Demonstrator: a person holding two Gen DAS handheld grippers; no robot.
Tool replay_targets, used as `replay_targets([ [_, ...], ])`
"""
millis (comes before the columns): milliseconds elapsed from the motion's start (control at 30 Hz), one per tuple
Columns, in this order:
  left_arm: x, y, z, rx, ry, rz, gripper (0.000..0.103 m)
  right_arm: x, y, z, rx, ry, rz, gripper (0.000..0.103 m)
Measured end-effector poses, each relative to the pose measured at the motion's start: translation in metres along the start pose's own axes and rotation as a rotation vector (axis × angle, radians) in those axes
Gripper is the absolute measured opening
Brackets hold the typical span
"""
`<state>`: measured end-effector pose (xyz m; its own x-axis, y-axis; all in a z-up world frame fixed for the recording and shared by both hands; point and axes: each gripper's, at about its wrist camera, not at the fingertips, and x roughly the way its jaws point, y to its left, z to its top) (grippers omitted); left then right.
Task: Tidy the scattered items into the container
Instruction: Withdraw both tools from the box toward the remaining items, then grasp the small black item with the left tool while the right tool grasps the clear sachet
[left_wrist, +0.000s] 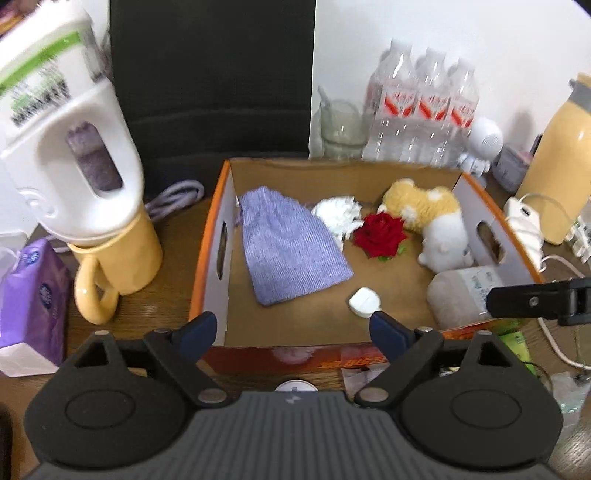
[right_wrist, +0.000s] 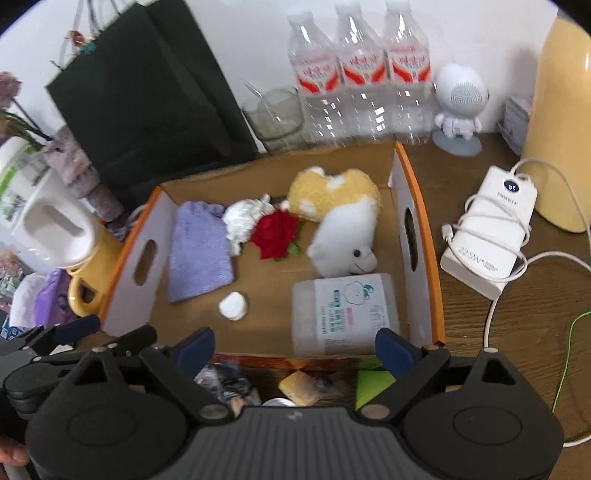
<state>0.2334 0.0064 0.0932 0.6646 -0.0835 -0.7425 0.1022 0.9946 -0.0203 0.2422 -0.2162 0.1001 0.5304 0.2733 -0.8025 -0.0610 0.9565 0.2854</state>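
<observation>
The cardboard box (right_wrist: 419, 206) served as the container, and most of the loose things already lay inside it: a lilac cloth pouch (left_wrist: 291, 247) against its left wall, a crumpled white tissue (left_wrist: 338, 214) and a red fabric rose (left_wrist: 382, 234) toward its back, a yellow-and-white plush toy (right_wrist: 340, 221) at its back right, a small white plug (right_wrist: 232, 305) near the middle of its floor, and a clear-wrapped pack of wipes (right_wrist: 341, 314) in its near right corner. The left gripper (left_wrist: 295, 332) hovered above the box's near wall with its jaws spread wide and nothing between them; the right gripper (right_wrist: 295, 349) hung over the same wall beside it, equally wide and empty. That looked like the gap between one drop and the next pick. Just outside the box's near wall, low in the right wrist view, a yellowish block (right_wrist: 297, 387), a green packet (right_wrist: 371, 387) and some crumpled wrapping (right_wrist: 221, 384) lay on the wooden table (right_wrist: 517, 332), partly hidden by the gripper body. The next move probably called for drawing a gripper back from the box, lowering it over one of these, and closing on it squarely before lifting it over the wall.
</observation>
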Motion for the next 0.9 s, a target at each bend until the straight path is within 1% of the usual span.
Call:
replay_targets([
  [100, -0.024, 0.0, -0.018, -0.003, -0.075, -0.015, 0.097, -0.016, 0.006, -0.017, -0.044, -0.066, -0.001, 0.094],
  [167, -0.04, 0.001, -0.042, 0.0, -0.135, -0.01, 0.098, -0.026, 0.007, -0.036, -0.088, -0.12, 0.016, 0.094],
  [200, -0.046, 0.001, -0.054, -0.001, -0.151, -0.011, 0.098, -0.03, 0.008, -0.045, -0.103, -0.144, 0.021, 0.094],
  [333, -0.069, 0.005, -0.104, -0.029, -0.196, -0.03, 0.098, -0.042, 0.011, -0.1, -0.158, -0.246, 0.026, 0.094],
  [400, -0.084, 0.006, -0.13, -0.046, -0.242, -0.033, 0.098, -0.05, 0.014, -0.133, -0.181, -0.309, 0.032, 0.094],
  [467, -0.096, 0.005, -0.154, -0.03, -0.271, -0.027, 0.099, -0.059, 0.019, -0.165, -0.201, -0.373, 0.049, 0.094],
  [533, -0.105, 0.003, -0.173, 0.005, -0.29, -0.017, 0.1, -0.066, 0.023, -0.194, -0.222, -0.415, 0.058, 0.094],
  [600, -0.11, 0.005, -0.192, 0.053, -0.321, -0.002, 0.1, -0.071, 0.027, -0.221, -0.242, -0.432, 0.066, 0.094],
  [667, -0.11, 0.011, -0.203, 0.102, -0.335, 0.027, 0.1, -0.073, 0.028, -0.245, -0.263, -0.435, 0.084, 0.093],
  [700, -0.108, 0.016, -0.205, 0.11, -0.337, 0.031, 0.1, -0.073, 0.03, -0.251, -0.267, -0.429, 0.086, 0.092],
  [767, -0.101, 0.027, -0.202, 0.084, -0.336, 0.025, 0.099, -0.071, 0.033, -0.258, -0.29, -0.406, 0.101, 0.092],
  [833, -0.088, 0.043, -0.191, 0.019, -0.301, -0.013, 0.09, -0.064, 0.041, -0.252, -0.318, -0.388, 0.101, 0.092],
  [900, -0.073, 0.055, -0.178, -0.003, -0.264, -0.072, 0.059, -0.053, 0.047, -0.244, -0.334, -0.374, 0.104, 0.09],
])
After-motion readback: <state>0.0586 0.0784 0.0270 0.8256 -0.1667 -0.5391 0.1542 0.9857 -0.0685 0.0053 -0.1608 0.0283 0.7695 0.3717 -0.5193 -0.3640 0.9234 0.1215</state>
